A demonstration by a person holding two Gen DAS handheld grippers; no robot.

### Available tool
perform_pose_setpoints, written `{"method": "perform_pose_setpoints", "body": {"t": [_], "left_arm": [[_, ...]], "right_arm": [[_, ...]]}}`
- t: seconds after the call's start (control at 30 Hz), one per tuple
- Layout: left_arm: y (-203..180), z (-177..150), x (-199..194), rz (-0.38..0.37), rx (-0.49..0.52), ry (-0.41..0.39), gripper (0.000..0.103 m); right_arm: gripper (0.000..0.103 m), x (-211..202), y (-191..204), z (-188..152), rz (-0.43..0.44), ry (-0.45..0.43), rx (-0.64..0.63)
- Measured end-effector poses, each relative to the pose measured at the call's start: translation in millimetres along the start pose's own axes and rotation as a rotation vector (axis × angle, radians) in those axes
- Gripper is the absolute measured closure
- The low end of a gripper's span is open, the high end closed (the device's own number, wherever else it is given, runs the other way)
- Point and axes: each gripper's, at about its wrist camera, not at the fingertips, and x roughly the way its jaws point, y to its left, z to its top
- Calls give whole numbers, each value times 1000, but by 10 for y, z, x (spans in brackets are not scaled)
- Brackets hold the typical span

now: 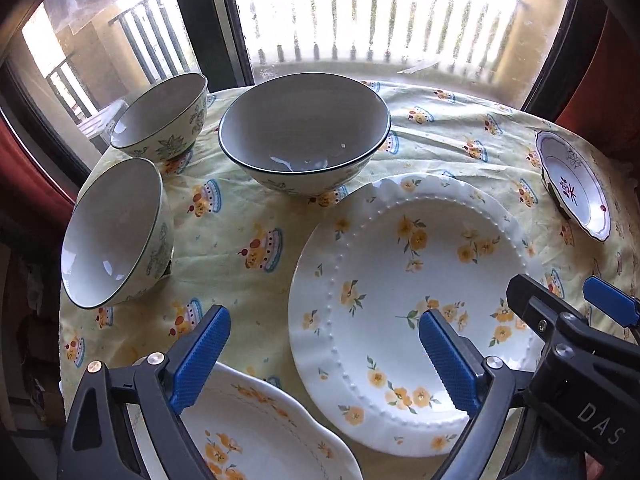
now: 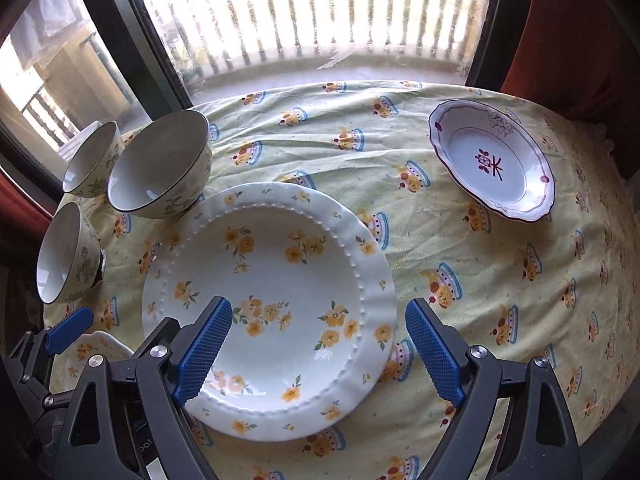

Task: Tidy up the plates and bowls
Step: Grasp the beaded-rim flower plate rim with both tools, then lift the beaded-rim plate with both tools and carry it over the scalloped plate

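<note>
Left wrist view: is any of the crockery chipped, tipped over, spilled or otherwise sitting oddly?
Nothing stands out. The three bowls stand upright and empty, the yellow-flowered plate lies flat on the tablecloth, and the small red-patterned dish sits apart near the table's right edge. No chips or spills show.

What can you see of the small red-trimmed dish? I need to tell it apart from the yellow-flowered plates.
The small red-trimmed dish is a shallow, glossy white bowl-like plate, ceramic by its look, with a scalloped rim edged in dark red. A red motif marks its well, and a pale flower sketch and small red dots sit on the rim. It stands upright and empty on the yellow printed tablecloth, alone at the table's far right, apart from the other dishes. Nothing else touches it.
</note>
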Motion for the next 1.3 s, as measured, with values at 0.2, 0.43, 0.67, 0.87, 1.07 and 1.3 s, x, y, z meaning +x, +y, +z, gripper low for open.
{"method": "perform_pose_setpoints", "body": {"t": [0.2, 0.43, 0.67, 0.87, 1.07, 1.3], "left_arm": [[-65, 127, 310, 25, -31, 40, 12], [-105, 166, 504, 31, -27, 75, 19], [-162, 172, 481, 50, -38, 56, 24], [-274, 147, 425, 54, -18, 62, 25], [-399, 53, 383, 12, 1, 77, 27], [-506, -146, 282, -13, -12, 112, 30]], "right_arm": [[12, 308, -113, 129, 9, 34, -10], [15, 526, -146, 179, 29, 58, -15], [30, 642, -170, 209, 66, 84, 16], [33, 624, -157, 207, 32, 85, 3], [33, 554, -277, 114, -5, 83, 0], [33, 451, -404, -35, -26, 96, -1]]}}
